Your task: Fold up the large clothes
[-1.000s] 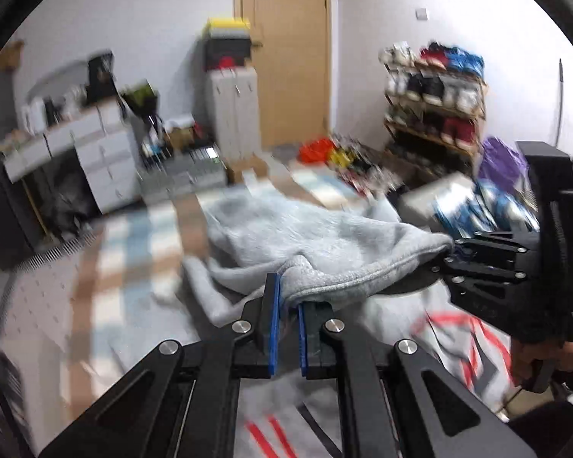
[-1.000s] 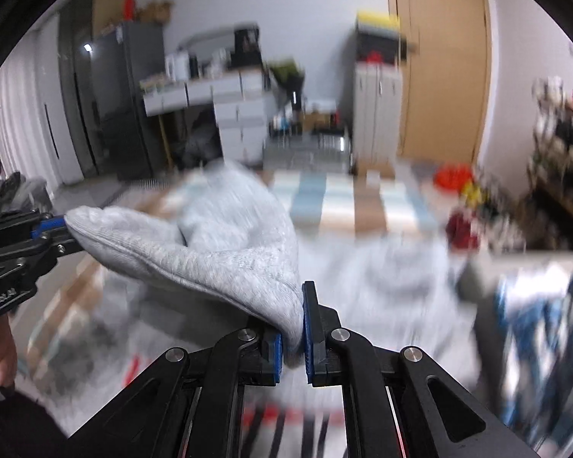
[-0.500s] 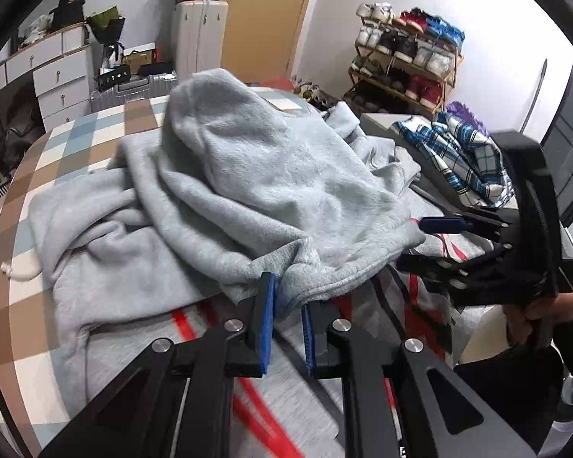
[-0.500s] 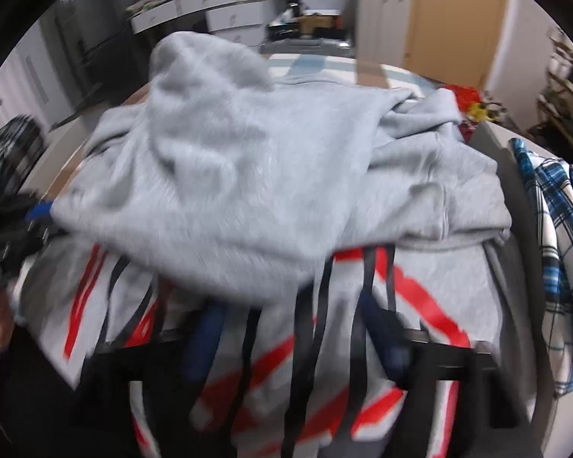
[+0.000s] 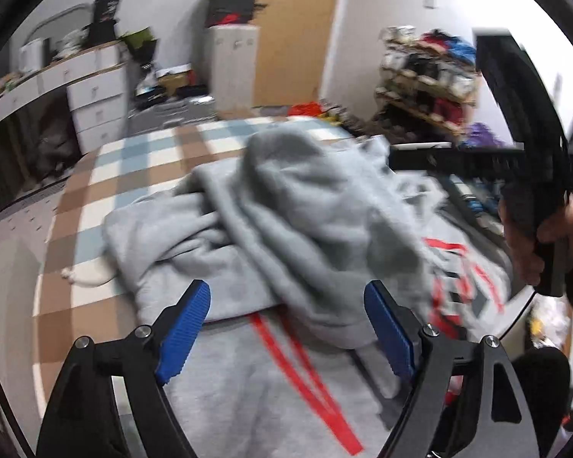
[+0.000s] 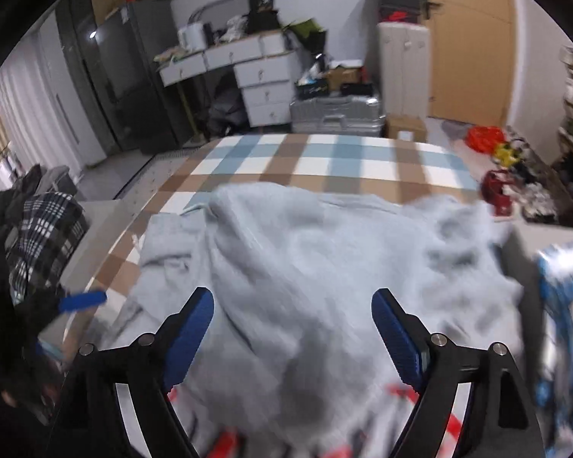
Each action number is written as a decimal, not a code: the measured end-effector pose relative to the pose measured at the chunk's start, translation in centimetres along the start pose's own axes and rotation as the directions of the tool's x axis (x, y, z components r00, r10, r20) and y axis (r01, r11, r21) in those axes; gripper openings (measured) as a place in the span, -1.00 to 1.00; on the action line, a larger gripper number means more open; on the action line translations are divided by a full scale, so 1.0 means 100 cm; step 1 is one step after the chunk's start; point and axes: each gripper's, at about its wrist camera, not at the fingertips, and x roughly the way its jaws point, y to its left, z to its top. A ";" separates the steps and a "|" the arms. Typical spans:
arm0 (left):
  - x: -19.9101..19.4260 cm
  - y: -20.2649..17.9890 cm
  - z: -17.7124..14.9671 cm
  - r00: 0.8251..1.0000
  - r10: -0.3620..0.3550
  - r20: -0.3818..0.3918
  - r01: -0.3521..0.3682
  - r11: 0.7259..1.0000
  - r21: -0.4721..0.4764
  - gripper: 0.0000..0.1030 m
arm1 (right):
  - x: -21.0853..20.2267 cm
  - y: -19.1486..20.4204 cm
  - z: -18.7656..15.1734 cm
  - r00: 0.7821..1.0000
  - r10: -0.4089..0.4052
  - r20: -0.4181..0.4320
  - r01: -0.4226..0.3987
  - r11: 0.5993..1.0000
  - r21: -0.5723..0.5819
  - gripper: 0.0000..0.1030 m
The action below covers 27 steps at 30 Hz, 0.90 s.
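Only leftward: hand (image 5: pixel 546 236) (gripping)

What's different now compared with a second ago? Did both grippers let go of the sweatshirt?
Yes. Both had the grey sweatshirt pinched by its edge and lifted; they carried that edge over and laid it down. The left gripper and right gripper have just been opening, pads clear of the cloth. The sweatshirt remains on the checked cover.
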 end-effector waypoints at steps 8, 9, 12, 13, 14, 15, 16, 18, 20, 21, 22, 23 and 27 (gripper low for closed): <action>0.013 0.057 -0.012 0.995 0.002 -0.098 -0.026 0.970 -0.241 0.54 | 0.088 0.018 0.036 0.989 -0.050 -0.138 0.047 0.999 -0.027 -0.83; 0.014 0.063 -0.012 0.995 -0.005 -0.100 -0.023 0.963 -0.270 0.54 | 0.092 0.013 0.036 0.986 -0.017 -0.167 0.020 1.000 0.015 -0.84; 0.009 0.079 -0.014 0.996 -0.021 -0.086 -0.012 0.930 -0.367 0.54 | 0.065 0.009 0.036 0.995 -0.008 -0.098 0.012 0.999 0.035 -0.86; 0.007 0.082 -0.014 0.996 -0.033 -0.078 -0.001 0.919 -0.394 0.54 | 0.047 0.009 0.036 0.998 -0.019 -0.055 0.021 0.999 0.030 -0.86; 0.006 0.085 -0.014 0.997 -0.046 -0.068 0.013 0.908 -0.418 0.54 | 0.030 0.009 0.034 1.000 -0.003 -0.017 0.003 0.999 0.036 -0.86; 0.004 0.085 -0.014 0.997 -0.056 -0.056 0.026 0.901 -0.433 0.54 | 0.017 0.010 0.033 1.000 0.008 0.011 -0.008 0.999 0.038 -0.86; 0.002 0.086 -0.014 0.997 -0.059 -0.049 0.032 0.898 -0.440 0.54 | 0.005 0.011 0.030 0.999 0.015 0.030 -0.016 0.999 0.034 -0.86; -0.001 0.084 -0.014 0.998 -0.058 -0.026 0.040 0.895 -0.444 0.54 | -0.018 0.012 0.014 0.998 0.038 0.051 -0.039 0.999 0.023 -0.86; -0.005 0.081 -0.013 0.998 -0.060 -0.008 0.050 0.899 -0.435 0.54 | -0.033 0.014 -0.013 0.997 0.057 0.055 -0.057 0.998 0.012 -0.86; -0.006 0.078 -0.013 0.998 -0.060 -0.003 0.053 0.902 -0.428 0.54 | -0.034 0.015 -0.027 0.998 0.051 0.044 -0.051 0.999 0.001 -0.86; -0.006 0.076 -0.012 0.998 -0.061 0.000 0.056 0.908 -0.416 0.54 | -0.032 0.016 -0.044 0.999 0.037 0.025 -0.037 0.999 -0.012 -0.85; -0.007 0.072 -0.012 0.998 -0.059 -0.001 0.054 0.915 -0.399 0.54 | -0.026 0.016 -0.060 1.000 0.018 -0.006 -0.018 1.000 -0.020 -0.85; -0.004 0.058 -0.009 0.999 -0.052 0.001 0.050 0.944 -0.325 0.54 | 0.013 0.009 -0.109 0.989 -0.025 -0.146 0.025 1.000 0.000 -0.86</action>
